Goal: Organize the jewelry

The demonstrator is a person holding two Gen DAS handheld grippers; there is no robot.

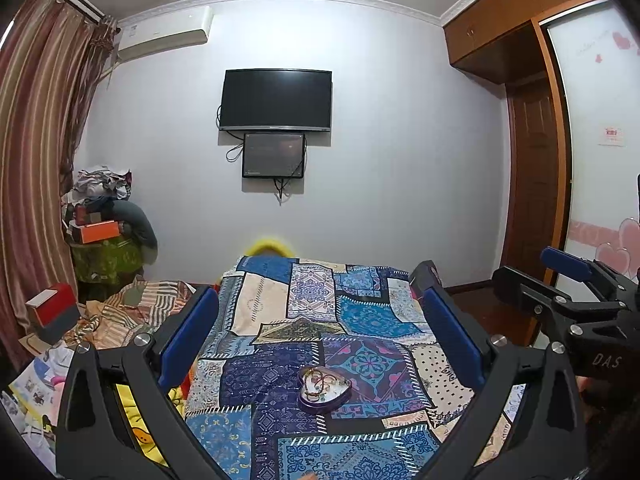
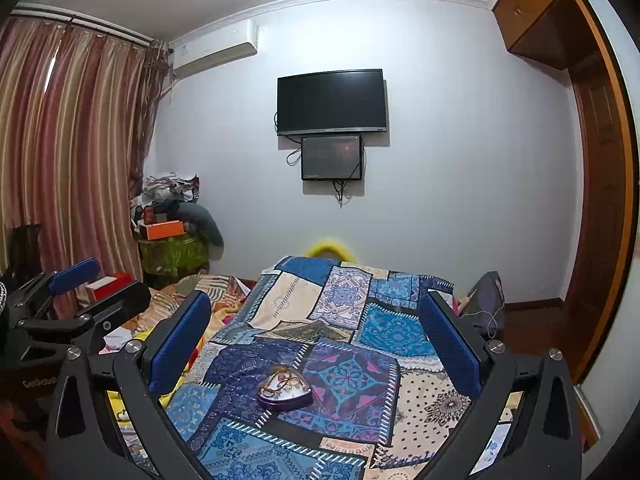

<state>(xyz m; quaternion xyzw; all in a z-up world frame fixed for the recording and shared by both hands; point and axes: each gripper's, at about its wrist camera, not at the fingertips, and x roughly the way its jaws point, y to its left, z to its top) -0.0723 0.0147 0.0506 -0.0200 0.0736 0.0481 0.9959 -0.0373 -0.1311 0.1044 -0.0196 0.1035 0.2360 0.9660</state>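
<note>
A bedroom seen from two hand-held grippers raised over a bed. The left gripper [image 1: 320, 300] has its blue-padded fingers spread wide with nothing between them; the right gripper [image 2: 316, 304] is likewise spread wide and empty. In the left wrist view the right gripper shows at 3 o'clock, off to the side, and in the right wrist view the left gripper shows at 9 o'clock. A heart-shaped dish [image 1: 325, 393] with a dark purple rim sits on a blue patchwork bedspread [image 1: 280, 312], at about 6 o'clock below the centre of both views, framed between each gripper's fingers but untouched. Inside it lies a tangle of jewelry [image 1: 320, 381], thin golden-brown strands; single pieces are too small to tell apart. On the far wall at 12 o'clock hangs a dark television [image 1: 277, 100] with a smaller screen [image 1: 273, 155] just under it. Striped curtains [image 1: 36, 152] hang at 9 o'clock, a wooden wardrobe [image 1: 532, 32] at 2 o'clock.
</note>
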